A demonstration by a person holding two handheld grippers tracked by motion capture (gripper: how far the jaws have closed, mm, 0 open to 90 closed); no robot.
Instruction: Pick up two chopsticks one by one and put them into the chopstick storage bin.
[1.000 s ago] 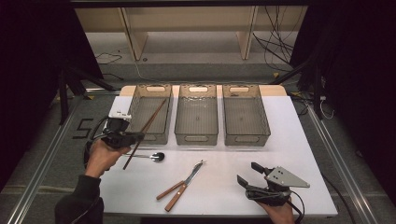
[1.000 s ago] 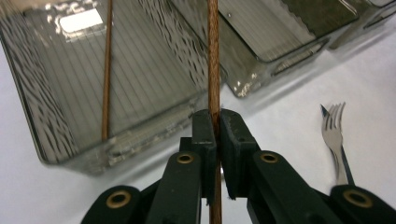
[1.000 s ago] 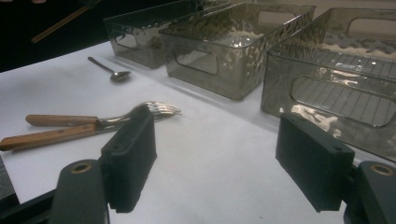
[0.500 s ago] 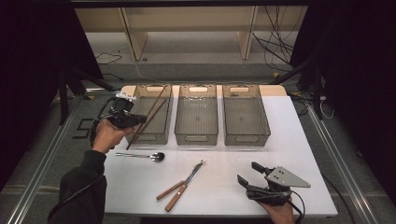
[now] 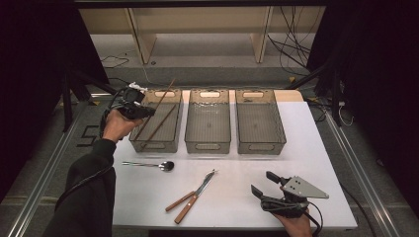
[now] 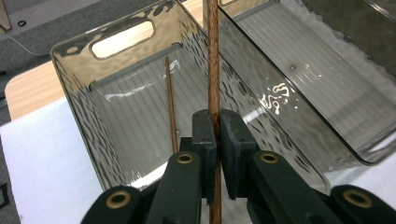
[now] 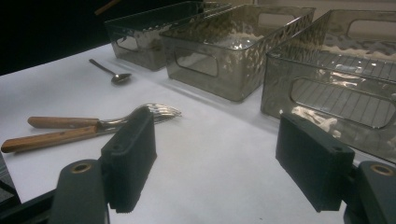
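We see a white table [image 5: 316, 148] with three smoky transparent bins standing in a row along its far half. The left bin [image 5: 170, 129] already has one wooden chopstick lying in it [image 5: 160, 124], slanted from the near left corner toward the far right. The middle bin [image 5: 208, 121] and the right bin [image 5: 259, 121] sit just beside it, each close to its neighbour.

Above the left bin's near-left rim we find the left gripper [image 5: 141, 111], held in the person's left hand [image 5: 116, 126]. Its jaws are pressed tight on a second chopstick [image 5: 165, 91], which slants up and away over the far end of the bin. In the left gripper view this held chopstick [image 6: 213, 70] runs straight up between the pads, with the bin's open interior below it and the resting chopstick [image 6: 171, 102] lying beside it on the ribbed floor.

The right gripper [image 5: 267, 185] rests low at the near right corner of the table, its jaws spread wide with nothing between them, well apart from the bins.

On the bare near half lie a spoon [image 5: 148, 165], near the left bin's front wall, and a wooden-handled knife and fork [image 5: 190, 198] touching each other at mid-table.
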